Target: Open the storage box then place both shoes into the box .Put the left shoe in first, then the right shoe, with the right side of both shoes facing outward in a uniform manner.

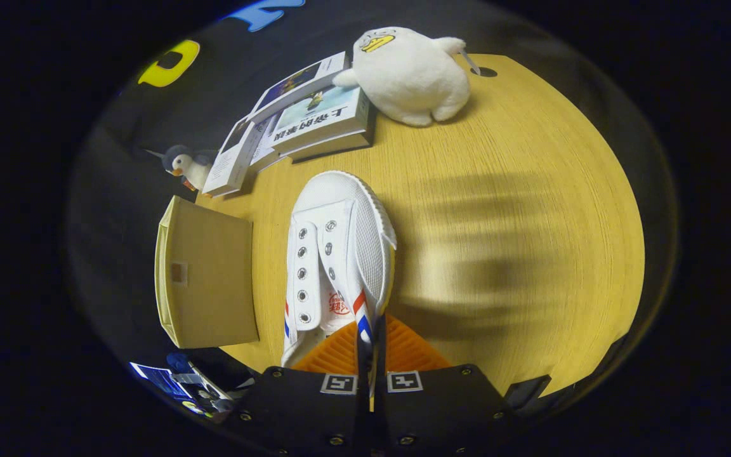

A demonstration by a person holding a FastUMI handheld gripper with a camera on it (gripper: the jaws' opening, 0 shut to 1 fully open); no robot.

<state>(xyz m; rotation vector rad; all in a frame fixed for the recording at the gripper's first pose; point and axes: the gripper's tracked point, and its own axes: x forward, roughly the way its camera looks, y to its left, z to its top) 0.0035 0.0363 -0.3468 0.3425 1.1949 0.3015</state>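
Note:
A white canvas shoe point(337, 254) with red and blue stripes hangs above the wooden table point(518, 209), toe pointing away from me. My gripper point(372, 346) is shut on the shoe's side wall near the heel opening, one finger inside and one outside. To the left of the shoe lies a tan cardboard storage box point(207, 279), its lid closed. The shoe's heel is hidden behind my fingers.
A stack of books point(305, 117) lies beyond the shoe. A white duck plush point(411, 75) sits beside the books on the right. A small penguin toy point(183, 164) stands left of the books. The table has a cable hole point(484, 72) near the duck.

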